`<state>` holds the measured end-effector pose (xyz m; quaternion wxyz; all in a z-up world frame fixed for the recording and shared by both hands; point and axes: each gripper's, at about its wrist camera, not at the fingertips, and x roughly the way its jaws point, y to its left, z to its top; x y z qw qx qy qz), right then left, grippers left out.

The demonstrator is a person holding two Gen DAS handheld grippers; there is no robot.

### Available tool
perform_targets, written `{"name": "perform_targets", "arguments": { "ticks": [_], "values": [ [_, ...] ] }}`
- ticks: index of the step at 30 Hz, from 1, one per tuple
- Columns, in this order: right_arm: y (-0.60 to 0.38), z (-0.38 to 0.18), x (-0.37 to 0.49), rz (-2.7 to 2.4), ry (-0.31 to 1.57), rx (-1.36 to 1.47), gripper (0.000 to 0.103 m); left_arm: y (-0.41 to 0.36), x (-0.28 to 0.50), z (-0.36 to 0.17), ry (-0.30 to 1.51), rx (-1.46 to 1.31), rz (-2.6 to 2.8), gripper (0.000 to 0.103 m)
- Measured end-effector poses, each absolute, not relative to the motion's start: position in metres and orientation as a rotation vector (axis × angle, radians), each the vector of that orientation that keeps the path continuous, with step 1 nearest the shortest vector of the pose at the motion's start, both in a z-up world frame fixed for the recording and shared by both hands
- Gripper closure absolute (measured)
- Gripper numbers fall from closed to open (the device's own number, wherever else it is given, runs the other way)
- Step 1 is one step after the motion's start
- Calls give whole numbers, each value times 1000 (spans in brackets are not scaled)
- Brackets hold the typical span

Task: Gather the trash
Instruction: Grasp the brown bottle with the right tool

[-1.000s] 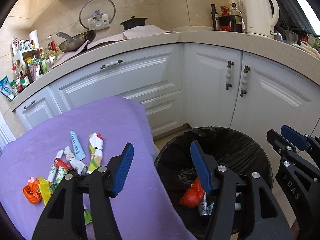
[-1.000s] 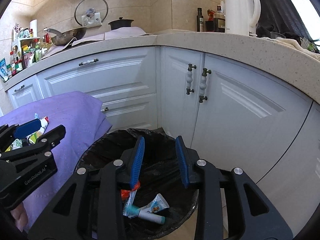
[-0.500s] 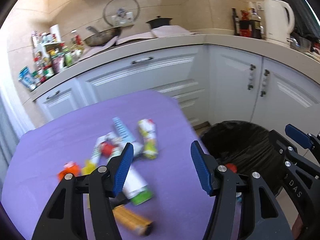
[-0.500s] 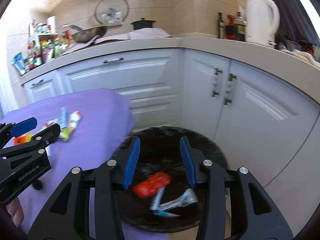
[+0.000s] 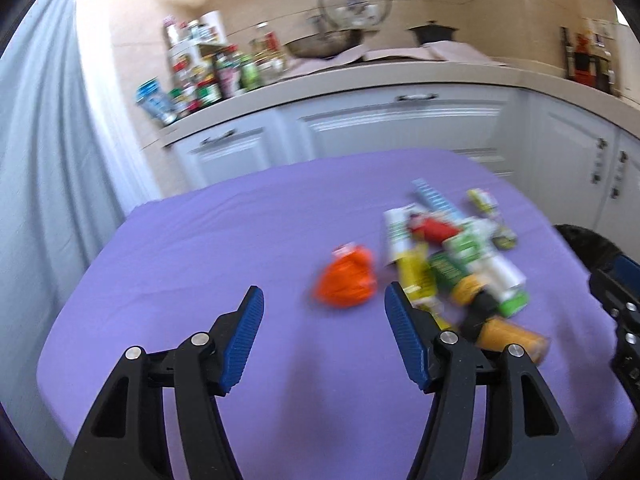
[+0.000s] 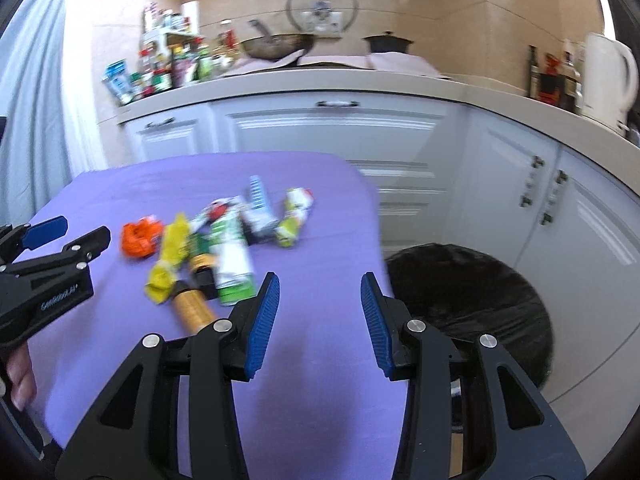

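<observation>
A pile of trash lies on the purple-covered table: a crumpled orange wrapper, a yellow wrapper, a green-and-white tube, a gold cylinder and a blue-striped tube. My left gripper hovers over the table just short of the orange wrapper; its jaws are opening with nothing between them. My right gripper stands open and empty over the table's right edge, with the pile ahead to its left. The black-lined trash bin sits on the floor to the right of the table.
White cabinets and a counter run behind the table, with jars and packets, a wok and a white kettle. A pale curtain hangs at the left. A person's fingers show at the left edge.
Both grippers have swung left, from above the bin to above the purple table. The right jaws have widened. The bin's contents have left both views.
</observation>
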<state>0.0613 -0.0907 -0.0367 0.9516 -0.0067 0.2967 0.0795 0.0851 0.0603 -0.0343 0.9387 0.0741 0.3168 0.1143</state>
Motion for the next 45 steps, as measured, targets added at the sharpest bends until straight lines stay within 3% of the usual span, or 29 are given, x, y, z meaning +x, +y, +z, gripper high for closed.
{"name": "perform_targets", "arguments": {
  "ticks": [20, 22, 27, 45],
  "values": [
    [-16, -57, 68, 285, 709, -146, 52, 150, 59, -58, 722, 66, 406, 40],
    [-14, -60, 71, 295, 731, -155, 54, 152, 59, -60, 729, 60, 405, 40],
    [-8, -65, 73, 315, 762, -194, 71, 153, 61, -62, 735, 54, 402, 40],
    [-2, -59, 61, 359, 723, -247, 79, 149, 63, -65, 744, 68, 394, 40]
  ]
}}
